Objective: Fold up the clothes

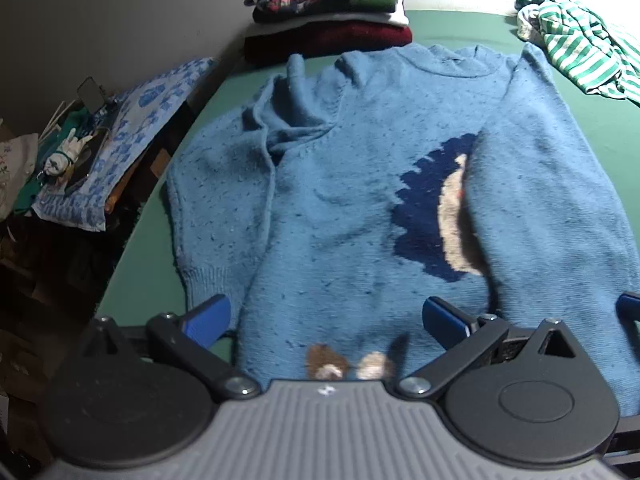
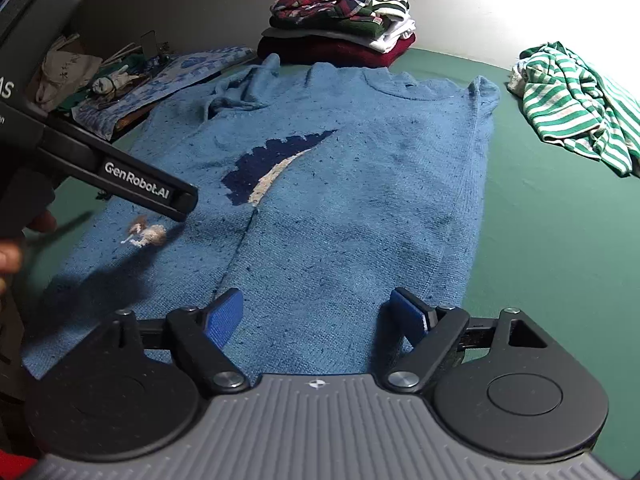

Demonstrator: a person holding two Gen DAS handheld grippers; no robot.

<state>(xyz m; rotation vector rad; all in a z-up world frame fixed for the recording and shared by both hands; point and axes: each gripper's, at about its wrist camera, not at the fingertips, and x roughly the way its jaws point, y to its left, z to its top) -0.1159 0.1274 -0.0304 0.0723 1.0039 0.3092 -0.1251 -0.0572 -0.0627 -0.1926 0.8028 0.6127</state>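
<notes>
Clearly soft and floppy, the sweater (image 2: pixel 340 208) lies flat mid-table (image 2: pixel 560 240), its sides folded in. Both grippers, left (image 1: pixel 326 316) and right (image 2: pixel 318 314), hover with fingers apart and empty above its hem, the likeliest place to grip.

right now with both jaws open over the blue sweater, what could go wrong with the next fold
1. The left sleeve lies bunched and twisted near the shoulder; folding over it would probably trap a lump.
2. The right side is folded in over the dark blue motif; a careless pinch at the hem may catch only one layer and pull that fold open.
3. The striped shirt and the folded stack lie close by, so a wide sweep could drag them.
</notes>
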